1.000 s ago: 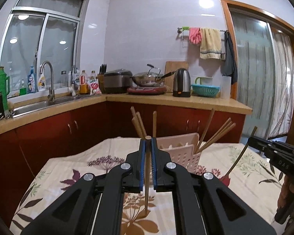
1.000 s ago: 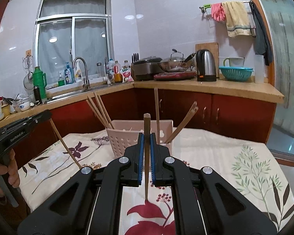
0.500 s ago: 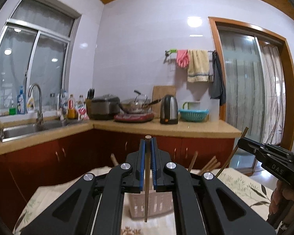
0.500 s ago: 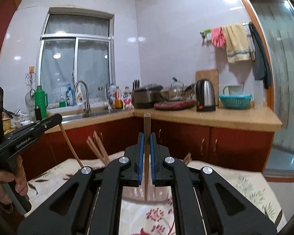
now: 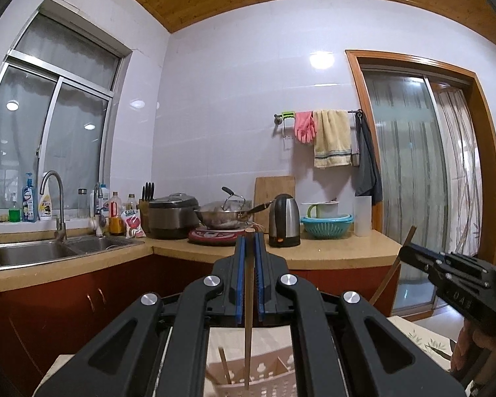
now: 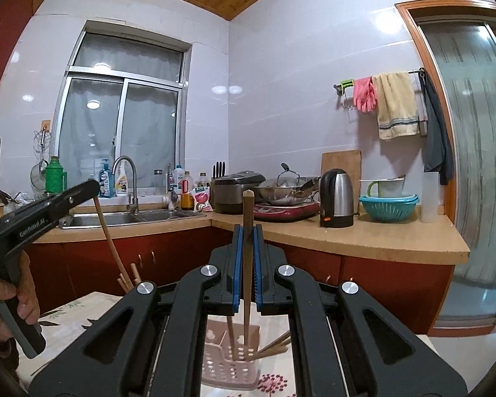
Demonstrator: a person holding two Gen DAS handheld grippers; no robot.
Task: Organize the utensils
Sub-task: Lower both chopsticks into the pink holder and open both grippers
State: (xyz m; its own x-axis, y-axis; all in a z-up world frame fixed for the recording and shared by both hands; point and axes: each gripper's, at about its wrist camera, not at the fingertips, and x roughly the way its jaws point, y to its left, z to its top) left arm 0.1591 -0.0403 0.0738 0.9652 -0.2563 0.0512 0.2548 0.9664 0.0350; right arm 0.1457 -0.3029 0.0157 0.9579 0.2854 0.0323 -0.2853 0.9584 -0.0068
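My left gripper (image 5: 249,241) is shut on a wooden chopstick (image 5: 248,324) held upright; its lower tip hangs over the pink perforated utensil basket (image 5: 268,380). My right gripper (image 6: 247,231) is shut on another wooden chopstick (image 6: 247,281), also upright, its tip above the same basket (image 6: 229,367), which holds several chopsticks (image 6: 271,347). The right gripper with its stick shows at the right of the left wrist view (image 5: 446,278). The left gripper with its stick shows at the left of the right wrist view (image 6: 49,211).
The basket stands on a table with a floral cloth (image 6: 69,311). Behind is a kitchen counter (image 5: 330,254) with a sink (image 5: 49,251), rice cooker (image 5: 172,215), wok, kettle (image 5: 284,220) and teal colander (image 5: 327,226). A glass door is at the right.
Both grippers have risen and moved closer over the basket, each still holding its chopstick; the basket has dropped to the bottom of both views.
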